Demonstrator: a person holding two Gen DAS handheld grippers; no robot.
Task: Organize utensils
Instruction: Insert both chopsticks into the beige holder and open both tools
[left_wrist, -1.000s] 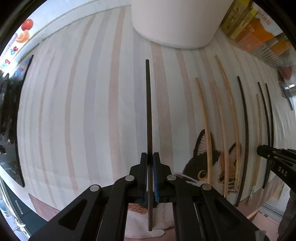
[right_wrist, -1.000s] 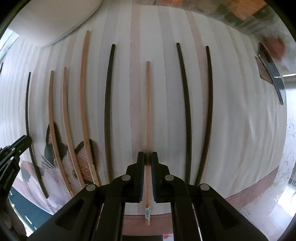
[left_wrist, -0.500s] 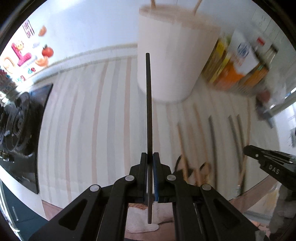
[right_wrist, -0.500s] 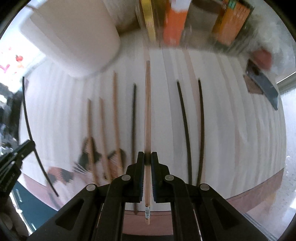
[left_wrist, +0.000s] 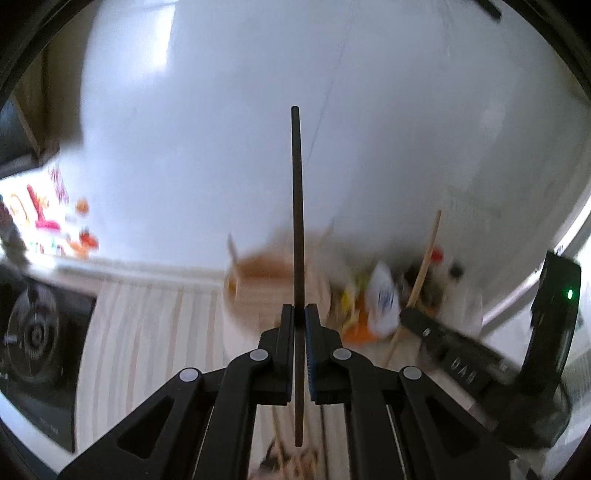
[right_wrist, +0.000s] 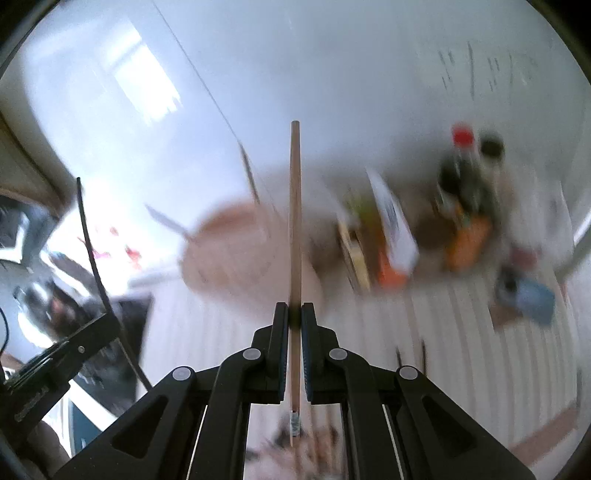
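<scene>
The left gripper (left_wrist: 300, 308) was clamped on a dark chopstick (left_wrist: 297, 221), its jaws closed against the shaft, which ran straight up the middle of the left wrist view with its short end projecting back between the fingers (left_wrist: 284, 354). The right gripper (right_wrist: 294, 306) was likewise closed on a light wooden chopstick (right_wrist: 294, 221), whose banded end showed below the jaws. Both sticks were held in the air above the striped cloth (left_wrist: 155, 332), clear of its surface. Behind each stick stood a pale, round utensil holder (right_wrist: 236, 254), blurred, with the tips of utensils rising from its mouth. To its right lay a blurred cluster of packets and bottles (right_wrist: 465, 206), among them a dark bottle with a red cap. In the left wrist view the right gripper appeared at the right, its wooden stick slanting upward. In the right wrist view the left gripper (right_wrist: 107, 317) appeared at the left edge with its dark stick. A black stove burner (left_wrist: 35, 332) lay at the far left, beside the cloth. A white wall (left_wrist: 332, 92) filled the upper field.
</scene>
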